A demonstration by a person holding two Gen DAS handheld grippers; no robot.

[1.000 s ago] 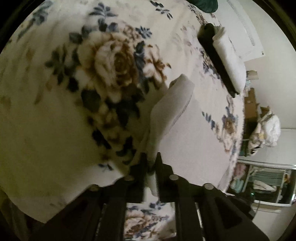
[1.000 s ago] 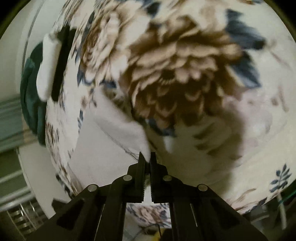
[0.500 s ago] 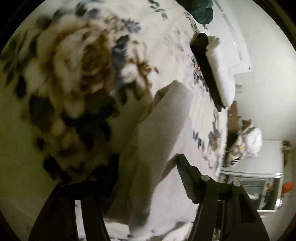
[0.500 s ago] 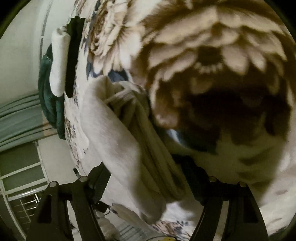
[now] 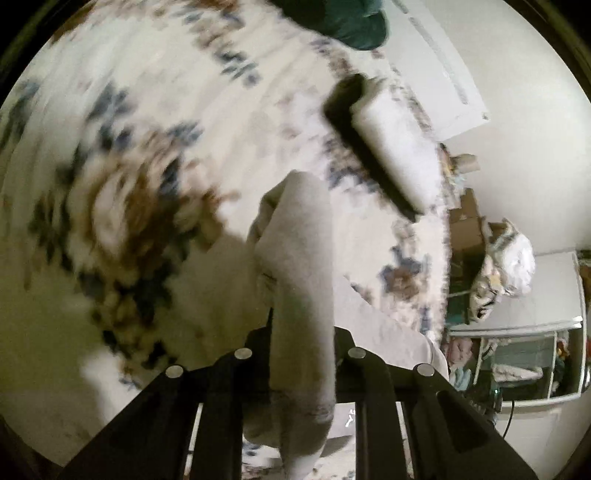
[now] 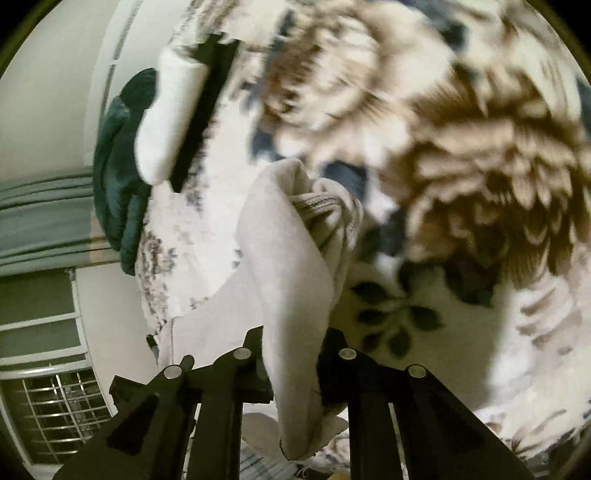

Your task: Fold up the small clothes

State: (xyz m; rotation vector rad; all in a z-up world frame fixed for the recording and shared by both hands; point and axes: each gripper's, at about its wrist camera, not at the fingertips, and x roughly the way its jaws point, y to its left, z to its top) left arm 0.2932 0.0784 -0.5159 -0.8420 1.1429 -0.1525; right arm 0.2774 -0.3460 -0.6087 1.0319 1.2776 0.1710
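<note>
In the left wrist view, the flowered blanket (image 5: 140, 206) filled the left side, blurred. At the middle, the left gripper (image 5: 302, 334) had its jaws closed part way on a thick fold of the pale garment (image 5: 301, 258), which rose between the fingers and reached up over the blanket; its lower end hung down past the gripper's frame. Further right, a folded white cloth (image 5: 397, 147) lay on a dark cloth (image 5: 365, 147) on the bed, well apart from the garment, with a dark green cushion (image 5: 351, 26) above them. At the far right stood a shelf unit (image 5: 517, 354).

In the right wrist view, a window (image 6: 44, 354) sat at the far left, then the green cushion (image 6: 118, 166) and the white cloth (image 6: 171, 114) beside the dark cloth (image 6: 207, 107). At the middle, the right gripper (image 6: 295, 341) had its jaws part closed on the garment (image 6: 280, 251), whose ribbed edge (image 6: 328, 206) bunched at the top. The blanket's big brown flower (image 6: 480, 155) filled the right.
</note>
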